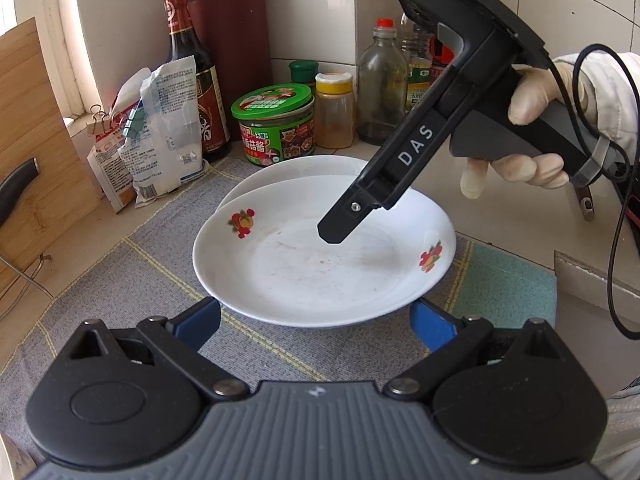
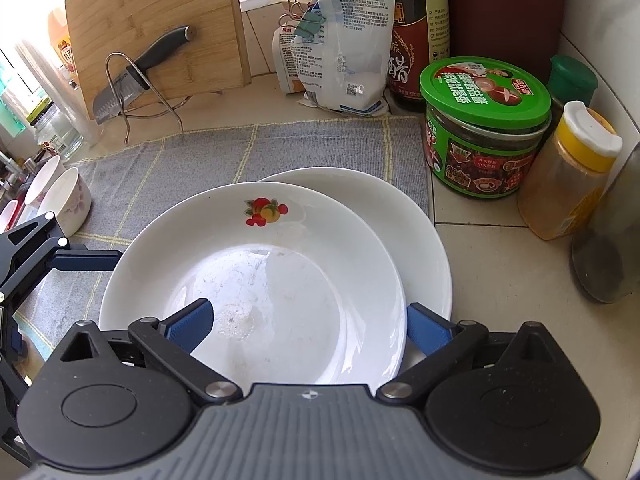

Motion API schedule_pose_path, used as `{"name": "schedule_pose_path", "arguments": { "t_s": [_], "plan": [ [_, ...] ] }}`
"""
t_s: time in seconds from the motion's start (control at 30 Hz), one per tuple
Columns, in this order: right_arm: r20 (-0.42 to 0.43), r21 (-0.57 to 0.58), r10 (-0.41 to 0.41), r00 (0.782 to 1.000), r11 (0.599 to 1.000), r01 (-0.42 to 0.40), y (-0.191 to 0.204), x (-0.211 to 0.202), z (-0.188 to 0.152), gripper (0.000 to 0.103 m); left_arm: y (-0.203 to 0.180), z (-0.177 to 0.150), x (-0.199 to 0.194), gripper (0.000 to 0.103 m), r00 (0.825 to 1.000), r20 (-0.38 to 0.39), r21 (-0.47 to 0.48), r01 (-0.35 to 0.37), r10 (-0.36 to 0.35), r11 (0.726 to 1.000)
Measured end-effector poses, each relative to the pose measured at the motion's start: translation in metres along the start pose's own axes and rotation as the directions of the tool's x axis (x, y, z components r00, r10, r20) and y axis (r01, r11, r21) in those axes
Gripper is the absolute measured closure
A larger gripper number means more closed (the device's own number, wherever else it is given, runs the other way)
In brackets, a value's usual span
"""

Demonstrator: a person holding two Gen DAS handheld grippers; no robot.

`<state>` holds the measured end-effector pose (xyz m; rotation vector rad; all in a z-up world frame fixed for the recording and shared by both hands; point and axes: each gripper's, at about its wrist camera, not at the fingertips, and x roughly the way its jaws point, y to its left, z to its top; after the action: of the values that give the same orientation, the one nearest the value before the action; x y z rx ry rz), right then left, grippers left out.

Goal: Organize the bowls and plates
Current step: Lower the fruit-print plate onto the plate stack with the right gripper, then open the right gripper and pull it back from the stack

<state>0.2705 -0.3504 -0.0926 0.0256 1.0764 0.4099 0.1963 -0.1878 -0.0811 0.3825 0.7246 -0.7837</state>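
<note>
While both grippers hang over the stack, the plate-stacking step looks done: fruit-print plate [image 2: 256,280] sits on plain white plate [image 2: 400,232], offset toward the near-left, both on the grey checked mat [image 2: 240,148]. Right gripper [image 2: 308,320] has jaws spread wide, nothing held, one blue pad over the top plate's bowl, the other just past its rim. Left gripper [image 1: 316,320] is also wide open & empty, near the plates' edge. Next move prob. calls for fetching the two small bowls [image 2: 60,196] at the mat's far-left edge. Tiled counter w/ sauce jar [image 2: 484,128], bottles, cutting board [image 2: 156,28] & knife.
</note>
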Motion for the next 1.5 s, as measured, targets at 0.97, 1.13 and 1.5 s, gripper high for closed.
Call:
{"name": "schedule_pose_path", "arguments": {
  "t_s": [0.97, 1.13, 1.5],
  "plan": [
    [0.015, -0.007, -0.116, 0.993, 0.993, 0.116, 0.009, -0.014, -0.008, 0.000, -0.002, -0.003, 0.006, 0.002, 1.000, 0.014, 0.002, 0.028, -0.028, 1.000],
    [0.038, 0.003, -0.136, 0.990, 0.991, 0.136, 0.008, -0.021, -0.009, 0.000, -0.001, -0.002, 0.011, 0.002, 0.999, 0.019, -0.009, 0.033, -0.033, 0.999],
    [0.151, -0.067, -0.176, 0.973, 0.980, 0.188, 0.035, -0.035, -0.014, 0.000, 0.007, -0.007, -0.010, 0.001, 0.996, 0.072, -0.106, -0.042, 0.050, 0.993]
  ]
}}
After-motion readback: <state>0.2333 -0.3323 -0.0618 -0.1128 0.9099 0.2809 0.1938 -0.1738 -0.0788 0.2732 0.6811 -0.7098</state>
